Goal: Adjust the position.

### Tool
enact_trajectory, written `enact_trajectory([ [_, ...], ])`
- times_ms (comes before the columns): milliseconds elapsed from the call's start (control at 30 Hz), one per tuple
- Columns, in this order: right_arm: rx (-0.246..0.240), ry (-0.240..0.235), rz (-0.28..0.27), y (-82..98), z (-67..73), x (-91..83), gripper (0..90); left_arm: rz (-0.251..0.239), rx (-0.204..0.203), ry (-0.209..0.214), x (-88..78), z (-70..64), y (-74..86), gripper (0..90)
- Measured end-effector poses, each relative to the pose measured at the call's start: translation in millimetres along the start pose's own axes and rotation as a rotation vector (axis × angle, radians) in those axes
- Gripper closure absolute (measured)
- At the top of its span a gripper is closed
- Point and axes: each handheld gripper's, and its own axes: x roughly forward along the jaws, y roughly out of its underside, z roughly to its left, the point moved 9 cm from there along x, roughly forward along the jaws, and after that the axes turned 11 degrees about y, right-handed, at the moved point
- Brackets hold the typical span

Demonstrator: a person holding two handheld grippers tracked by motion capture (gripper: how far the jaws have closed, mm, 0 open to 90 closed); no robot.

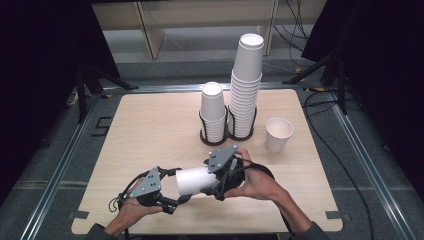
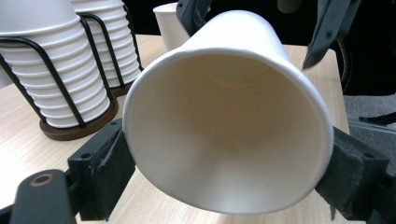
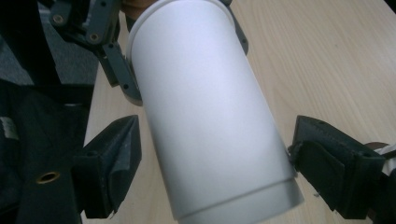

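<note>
A white paper cup [image 1: 195, 181] lies on its side in the air near the table's front edge, between my two grippers. My left gripper [image 1: 179, 186] is shut on its rim end. In the left gripper view the cup's open mouth [image 2: 229, 126] faces the camera, with both black pads pressed against the rim and the left gripper [image 2: 229, 168] closed on it. My right gripper [image 1: 214, 180] stands around the cup's base end. In the right gripper view the cup [image 3: 205, 116] lies between the jaws of the right gripper [image 3: 217, 163], with a gap at the left pad [image 3: 114, 163].
At the back of the wooden table [image 1: 150, 125] stand a short stack of cups [image 1: 213, 112] and a tall stack [image 1: 246, 85], each in a black wire holder. A single upright cup [image 1: 278, 134] stands to their right. Dark curtains flank the table.
</note>
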Motion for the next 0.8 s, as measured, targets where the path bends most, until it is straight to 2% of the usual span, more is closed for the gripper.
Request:
enact_trajectory([
  [33, -0.008, 0.004, 0.011, 0.4, 1.3, 2.3, 17.1, 0.008, -0.001, -0.002, 0.0, -0.1, 0.6, 14.4],
  [67, 0.019, 0.004, 0.032, 1.9, 4.2, 3.2, 16.5, 0.027, 0.004, -0.005, -0.9, -0.1, 1.7, 14.4],
  [100, -0.014, -0.006, 0.023, 1.3, 4.2, 6.7, 16.0, 0.023, -0.002, -0.001, -0.1, -1.1, 1.3, 14.4],
  [167, -0.032, -0.007, 0.036, 2.9, 5.7, 9.4, 16.0, 0.017, -0.002, 0.004, 1.3, -1.9, 0.8, 14.4],
  [300, -0.043, -0.014, 0.041, 4.2, 7.8, 14.4, 16.0, 0.021, -0.001, 0.015, 1.4, -3.8, 0.6, 14.6],
  [333, -0.048, -0.012, 0.042, 4.4, 7.8, 15.4, 15.7, 0.0, 0.0, 0.025, 2.8, -4.6, -0.9, 14.7],
  [433, -0.044, -0.031, 0.06, 6.8, 12.6, 19.3, 15.6, 0.01, 0.007, 0.035, 1.2, -6.9, -1.7, 15.0],
  [467, -0.046, -0.035, 0.065, 7.6, 13.6, 19.8, 15.6, -0.014, 0.011, 0.05, 3.0, -8.0, -3.5, 15.0],
  [533, -0.054, -0.051, 0.059, 7.6, 15.8, 21.0, 16.5, 0.003, 0.013, 0.049, 1.2, -9.0, -3.0, 15.0],
  [600, -0.065, -0.058, 0.063, 8.4, 17.0, 21.2, 18.3, -0.01, 0.02, 0.058, 2.4, -9.9, -3.8, 15.1],
  [667, -0.071, -0.065, 0.071, 10.4, 17.7, 21.8, 19.2, 0.001, 0.021, 0.056, 1.5, -10.2, -3.3, 15.2],
  [767, -0.08, -0.078, 0.063, 10.4, 18.8, 21.2, 20.8, -0.004, 0.026, 0.062, 0.8, -10.9, -3.9, 15.7],
  [800, -0.089, -0.08, 0.06, 10.5, 18.6, 20.6, 21.6, -0.02, 0.03, 0.069, 1.6, -11.2, -5.0, 15.8],
])
